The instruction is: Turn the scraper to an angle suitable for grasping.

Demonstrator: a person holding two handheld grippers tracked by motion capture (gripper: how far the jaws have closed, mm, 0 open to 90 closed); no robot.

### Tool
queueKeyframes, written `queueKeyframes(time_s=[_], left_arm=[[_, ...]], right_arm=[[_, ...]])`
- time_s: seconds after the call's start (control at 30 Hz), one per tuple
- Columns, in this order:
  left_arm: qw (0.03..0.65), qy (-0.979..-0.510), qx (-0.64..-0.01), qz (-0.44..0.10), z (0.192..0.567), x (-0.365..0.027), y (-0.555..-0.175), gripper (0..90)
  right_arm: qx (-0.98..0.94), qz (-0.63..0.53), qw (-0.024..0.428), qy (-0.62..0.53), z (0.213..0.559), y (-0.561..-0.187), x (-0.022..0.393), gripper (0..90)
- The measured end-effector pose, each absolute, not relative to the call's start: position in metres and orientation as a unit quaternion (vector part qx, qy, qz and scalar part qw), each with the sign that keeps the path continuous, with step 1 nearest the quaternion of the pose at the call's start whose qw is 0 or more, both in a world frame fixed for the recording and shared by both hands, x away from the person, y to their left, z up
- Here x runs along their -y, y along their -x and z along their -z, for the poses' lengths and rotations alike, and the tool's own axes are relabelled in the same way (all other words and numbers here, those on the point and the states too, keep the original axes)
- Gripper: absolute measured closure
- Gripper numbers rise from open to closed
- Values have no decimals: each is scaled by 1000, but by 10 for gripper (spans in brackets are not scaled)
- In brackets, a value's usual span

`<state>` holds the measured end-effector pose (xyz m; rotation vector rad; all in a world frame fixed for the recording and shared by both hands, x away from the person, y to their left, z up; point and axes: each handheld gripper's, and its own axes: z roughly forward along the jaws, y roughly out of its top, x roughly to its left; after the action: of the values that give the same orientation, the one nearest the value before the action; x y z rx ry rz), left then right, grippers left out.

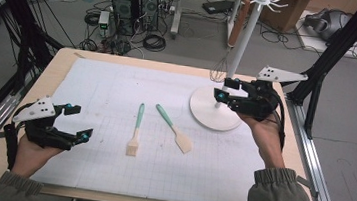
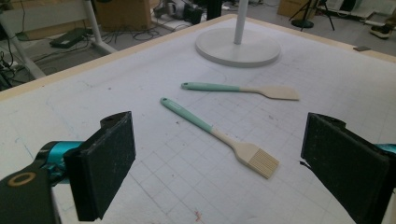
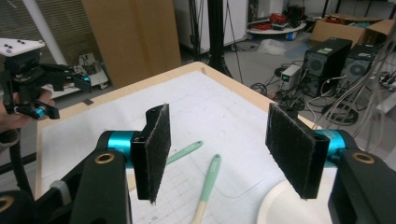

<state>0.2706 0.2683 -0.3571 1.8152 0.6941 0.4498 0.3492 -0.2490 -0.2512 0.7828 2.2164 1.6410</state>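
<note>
While both hands hover with jaws spread and empty, the left gripper (image 1: 75, 121) sits nearest, the brush (image 1: 135, 135) and spatula (image 1: 174, 129) lying mid-mat, the right gripper (image 1: 228, 89) over the stand's base (image 1: 203, 108). Probably an approach: descend, straddle 1 handle, close. No readable writing.

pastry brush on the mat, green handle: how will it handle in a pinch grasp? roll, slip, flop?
The pastry brush lies flat on the table mat, so it is unlikely to roll: the bristle head looks wide and flat. Its thin handle looks stiff and probably light, though the smooth green end may be slippery. The bristles would likely bend if pinched, so the handle seems the safer place.
</note>
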Motion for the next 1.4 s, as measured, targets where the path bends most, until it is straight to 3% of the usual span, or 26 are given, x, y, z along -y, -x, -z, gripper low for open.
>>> queueKeyframes(time_s=[0.43, 0.97, 1.3, 1.4], left_arm=[[540, -766, -294, -188, 360, -267, -270, 105], [536, -767, -298, -189, 362, -267, -269, 104], [533, -768, -301, -191, 364, -266, -270, 105], [533, -768, -300, -189, 364, -266, -270, 105]], right_arm=[[-772, -563, 132, -264, 264, -337, 238, 410], [-791, -544, 116, -255, 287, -330, 223, 742], [-808, -517, 111, -260, 309, -337, 208, 888], [-811, -512, 109, -262, 315, -339, 203, 893]])
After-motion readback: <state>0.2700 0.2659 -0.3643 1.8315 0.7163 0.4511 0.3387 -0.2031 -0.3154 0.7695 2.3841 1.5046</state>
